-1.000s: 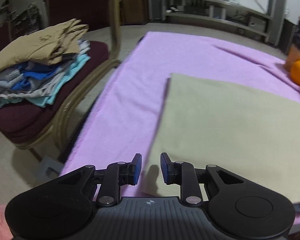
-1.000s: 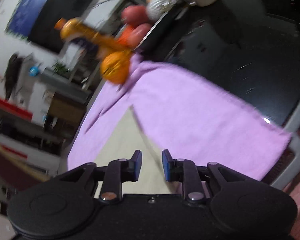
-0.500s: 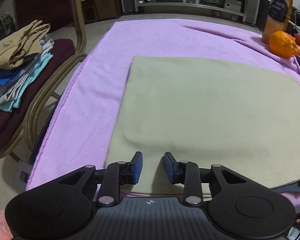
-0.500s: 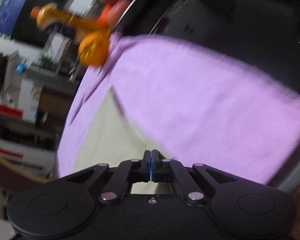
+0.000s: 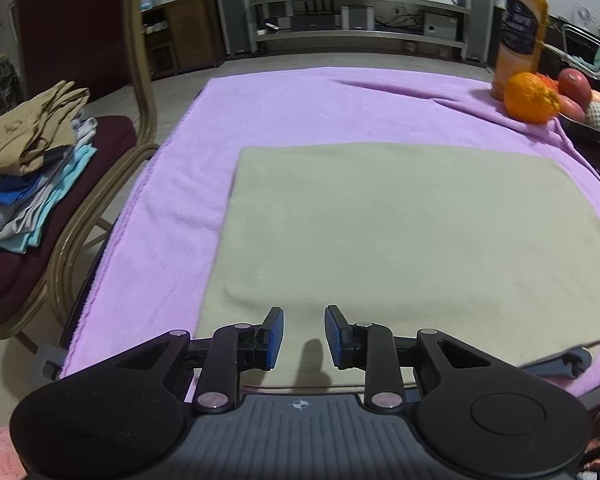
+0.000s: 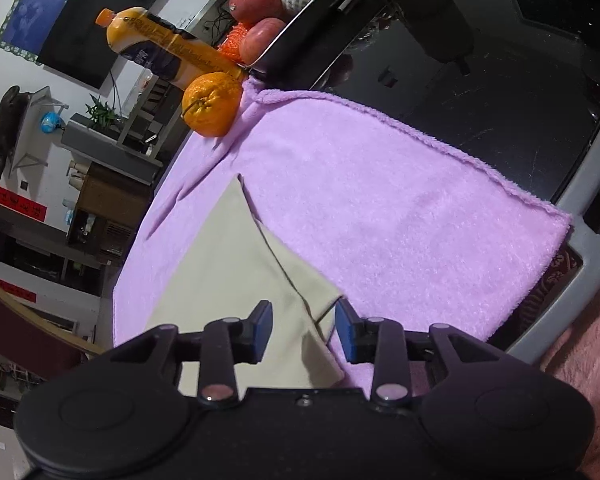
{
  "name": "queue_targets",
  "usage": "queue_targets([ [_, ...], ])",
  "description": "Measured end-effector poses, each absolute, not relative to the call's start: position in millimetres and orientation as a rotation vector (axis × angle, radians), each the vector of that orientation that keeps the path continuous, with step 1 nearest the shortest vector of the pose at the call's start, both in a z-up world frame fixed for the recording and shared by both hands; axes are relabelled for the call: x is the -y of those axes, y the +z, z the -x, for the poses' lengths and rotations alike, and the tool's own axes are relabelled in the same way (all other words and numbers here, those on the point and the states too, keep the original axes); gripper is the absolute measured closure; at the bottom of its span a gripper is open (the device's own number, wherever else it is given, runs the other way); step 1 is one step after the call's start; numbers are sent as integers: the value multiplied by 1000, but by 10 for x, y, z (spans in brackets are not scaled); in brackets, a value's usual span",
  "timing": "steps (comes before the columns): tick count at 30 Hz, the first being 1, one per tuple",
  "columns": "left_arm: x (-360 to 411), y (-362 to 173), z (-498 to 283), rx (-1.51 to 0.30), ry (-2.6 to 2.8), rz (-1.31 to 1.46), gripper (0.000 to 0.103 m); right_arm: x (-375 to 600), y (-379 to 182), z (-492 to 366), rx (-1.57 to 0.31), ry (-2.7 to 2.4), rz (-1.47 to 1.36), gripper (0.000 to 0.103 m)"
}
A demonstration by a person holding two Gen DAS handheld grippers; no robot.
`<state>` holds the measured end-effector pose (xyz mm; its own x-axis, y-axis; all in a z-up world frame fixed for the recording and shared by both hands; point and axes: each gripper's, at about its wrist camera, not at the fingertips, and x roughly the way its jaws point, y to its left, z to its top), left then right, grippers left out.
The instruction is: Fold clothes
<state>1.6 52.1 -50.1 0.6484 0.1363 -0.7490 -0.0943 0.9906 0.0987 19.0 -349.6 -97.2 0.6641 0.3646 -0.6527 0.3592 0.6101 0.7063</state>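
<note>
A beige cloth [image 5: 400, 232] lies flat and folded on a purple towel [image 5: 320, 104] that covers the table. My left gripper [image 5: 304, 312] hovers over the cloth's near edge, open, with nothing between its blue pads. In the right wrist view the same cloth [image 6: 228, 272] shows its right edge, with a doubled-over corner flap. My right gripper [image 6: 303, 306] straddles that flap and its jaws are opening; the pads stand clear of the fabric. The towel [image 6: 380, 208] stretches on to the right of the cloth.
A stack of folded clothes [image 5: 28, 168] rests on a dark red chair [image 5: 144, 60] left of the table. At the far right stand an orange [image 5: 530, 98], a juice bottle [image 5: 520, 20] and a fruit tray [image 5: 588, 120]. Bare black tabletop [image 6: 500, 80] lies beyond the towel.
The left gripper has moved right along the cloth's near edge, bringing the cloth to the centre of its view. The right gripper closed fully half a second ago and now stands open over the corner flap.
</note>
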Motion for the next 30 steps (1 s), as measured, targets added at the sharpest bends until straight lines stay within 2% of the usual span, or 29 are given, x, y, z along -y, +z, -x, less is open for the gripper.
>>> queue_targets([
  [7,-357,-551,-42,-864,82,-93,75,3454,-1081,-101,-947,51,-1034,64],
  [18,-222,-629,-110,-888,40,-117,74,3516,-1134,-390,-880,19,-966,63],
  [22,-230,-645,-125,-894,38,-108,74,3615,-1227,-373,-870,65,-1067,63],
  [25,-239,-644,-127,-895,40,-102,74,3639,-1337,-361,-906,138,-1185,63],
  [30,-255,-643,-130,-896,43,-91,74,3499,-1334,-390,-968,200,-1135,64],
])
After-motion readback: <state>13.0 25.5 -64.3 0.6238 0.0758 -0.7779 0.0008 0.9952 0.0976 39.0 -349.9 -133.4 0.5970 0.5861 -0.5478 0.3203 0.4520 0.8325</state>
